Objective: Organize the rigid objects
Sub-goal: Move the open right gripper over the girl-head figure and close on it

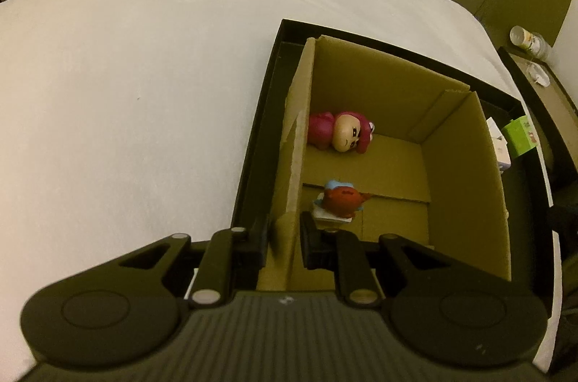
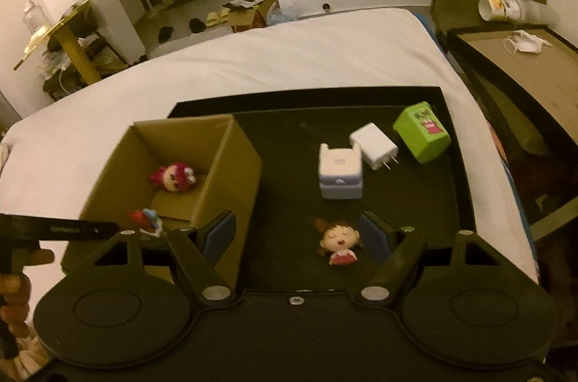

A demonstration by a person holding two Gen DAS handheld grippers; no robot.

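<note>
The left gripper [image 1: 283,243] is pinching the cardboard box [image 1: 293,143] wall, steadying it; the right gripper [image 2: 298,232], spread wide, is closing in on the doll [image 2: 339,241], which needs boxing next.

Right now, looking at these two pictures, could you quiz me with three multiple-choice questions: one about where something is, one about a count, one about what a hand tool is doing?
1. Where does the pink-haired doll lie?
A. On the white bed
B. Inside the cardboard box
C. On the side table

2. How many dolls are inside the box?
A. Two
B. Four
C. None

3. How does the left gripper stand?
A. Wide open over the bed
B. Closed on a charger
C. Closed on the box's wall

Answers:
1. B: the doll rests on the box floor.
2. A: the pink-haired doll and a red-and-blue doll lie there; a third, the sleepy-faced doll, lies on the black tray between the right gripper's open fingers.
3. C: its fingers pinch the cardboard wall from both sides.
</note>
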